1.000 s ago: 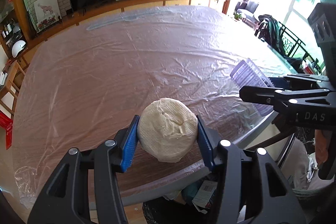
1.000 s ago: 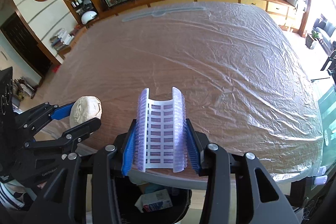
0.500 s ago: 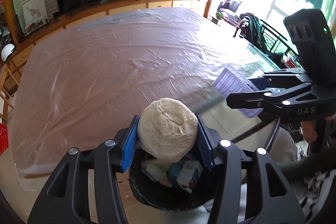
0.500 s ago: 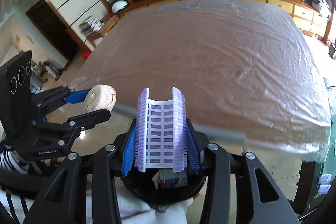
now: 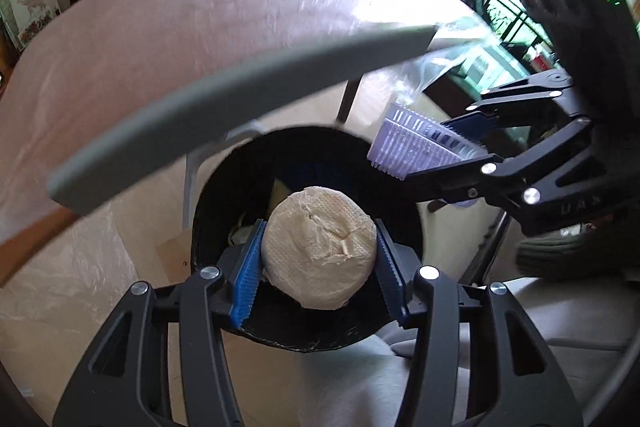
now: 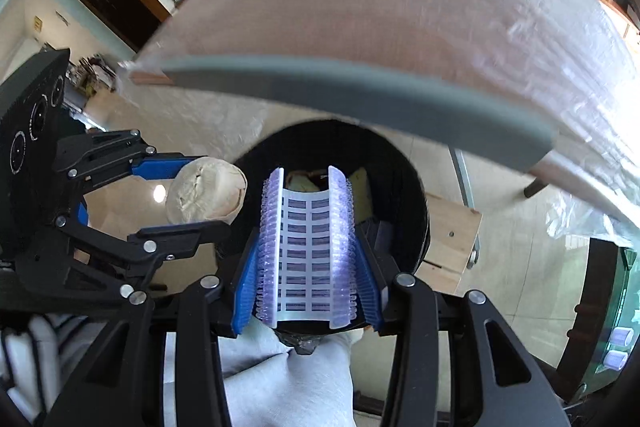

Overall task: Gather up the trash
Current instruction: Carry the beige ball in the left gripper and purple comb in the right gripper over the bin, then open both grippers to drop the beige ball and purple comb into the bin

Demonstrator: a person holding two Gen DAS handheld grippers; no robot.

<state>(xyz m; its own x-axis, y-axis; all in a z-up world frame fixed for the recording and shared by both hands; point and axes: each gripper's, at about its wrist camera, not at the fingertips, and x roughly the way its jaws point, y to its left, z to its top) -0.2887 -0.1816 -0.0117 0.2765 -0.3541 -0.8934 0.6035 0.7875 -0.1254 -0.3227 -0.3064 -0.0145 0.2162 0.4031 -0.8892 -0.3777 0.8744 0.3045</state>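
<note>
Since both grippers are angled steeply down at the black trash bin [image 5: 404, 227], I'd say I'm right at the drop step here. The left gripper [image 5: 320, 259] is clamped on a crumpled ball of off-white tissue paper [image 5: 320, 247], blue pads pressing it from both sides, and in the left wrist view the ball sits directly over the bin's mouth. The right gripper [image 6: 306, 259] is squeezed narrow on a bent translucent purple plastic strip with little tube-like ridges along both edges [image 6: 308, 247] (can't tell exactly what it is, some kind of packaging). It's bowed into a U by the squeeze, and it hangs over the bin's opening too.

The bin sits on the floor, partly tucked under the grey edge of the table [image 6: 360, 95], which is covered in clear plastic film [image 6: 400, 7]. There's already some trash inside the bin, cartons and paper by the look of it. A grey-clad leg shows just below the bin's near rim in both views.

Why hold both pieces side by side above the bin? My guess is so both can be released together without either bouncing off the rim. The tissue is light and could drift, and the bent strip may spring when let go.
</note>
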